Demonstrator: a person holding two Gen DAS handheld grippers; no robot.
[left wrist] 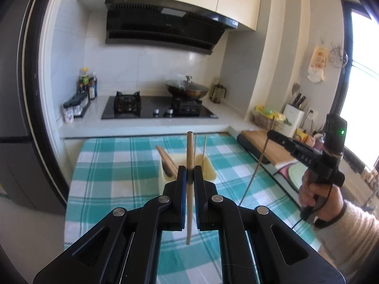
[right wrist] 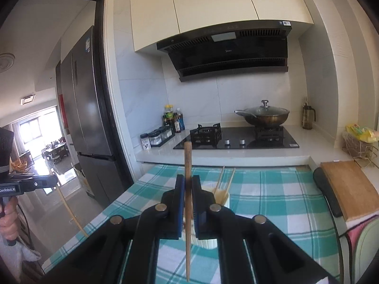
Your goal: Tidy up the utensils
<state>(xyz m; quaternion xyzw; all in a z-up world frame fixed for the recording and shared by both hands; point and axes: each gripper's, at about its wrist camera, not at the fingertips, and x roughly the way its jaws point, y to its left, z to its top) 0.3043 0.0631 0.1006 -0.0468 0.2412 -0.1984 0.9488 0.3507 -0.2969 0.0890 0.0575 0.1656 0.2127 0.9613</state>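
My left gripper (left wrist: pixel 189 170) is shut on a pale wooden chopstick (left wrist: pixel 189 189), held upright above the checked tablecloth (left wrist: pixel 113 165). Just beyond it stands a cream utensil holder (left wrist: pixel 208 171) with several chopsticks (left wrist: pixel 167 162) in it. My right gripper (right wrist: pixel 188 181) is shut on a darker wooden chopstick (right wrist: pixel 187 203), also upright. The holder (right wrist: pixel 223 197) with two chopsticks (right wrist: pixel 225 182) sits right behind its fingers. The right gripper also shows in the left wrist view (left wrist: pixel 270 134), off to the right, its chopstick (left wrist: pixel 254 172) slanting down.
A gas hob (left wrist: pixel 158 110) with a lidded wok (left wrist: pixel 187 90) sits on the counter behind the table. A wooden cutting board (right wrist: pixel 350 187) and a black pad (right wrist: pixel 328 194) lie at the right. Bottles and jars (right wrist: pixel 165 127) stand at the back left. A fridge (right wrist: pixel 90 123) is left.
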